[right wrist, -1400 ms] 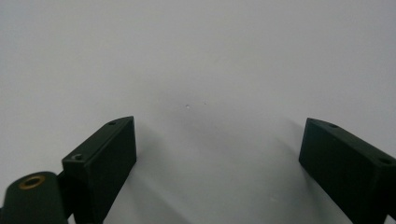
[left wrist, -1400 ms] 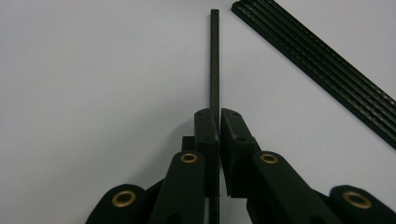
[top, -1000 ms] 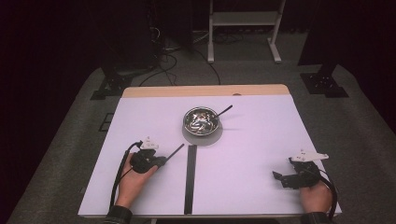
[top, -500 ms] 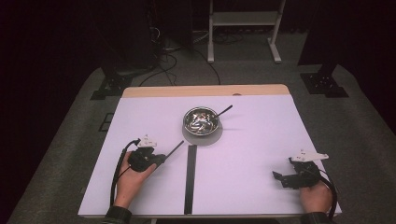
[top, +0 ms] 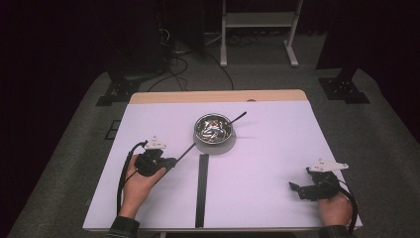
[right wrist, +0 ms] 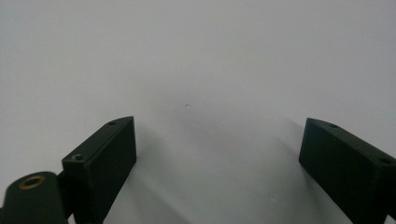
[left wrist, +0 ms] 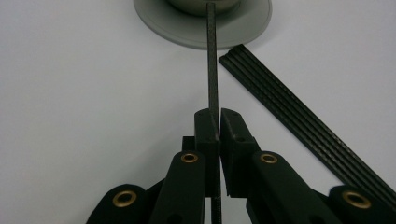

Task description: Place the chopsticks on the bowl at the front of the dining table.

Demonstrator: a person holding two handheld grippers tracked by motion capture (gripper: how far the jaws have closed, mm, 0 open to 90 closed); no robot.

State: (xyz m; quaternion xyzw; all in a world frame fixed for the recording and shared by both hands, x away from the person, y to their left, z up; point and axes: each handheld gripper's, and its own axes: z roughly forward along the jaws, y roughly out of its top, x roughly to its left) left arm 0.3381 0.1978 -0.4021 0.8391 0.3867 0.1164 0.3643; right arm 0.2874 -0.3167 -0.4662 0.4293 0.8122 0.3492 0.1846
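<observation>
At lower left of the high view, the left gripper (top: 171, 161) is clamped on a thin dark rod (top: 185, 151) that angles up toward the metal bowl (top: 214, 128) at centre. The right gripper (top: 296, 190), lower right, rests with jaws spread wide over bare white table (top: 277, 134).
</observation>
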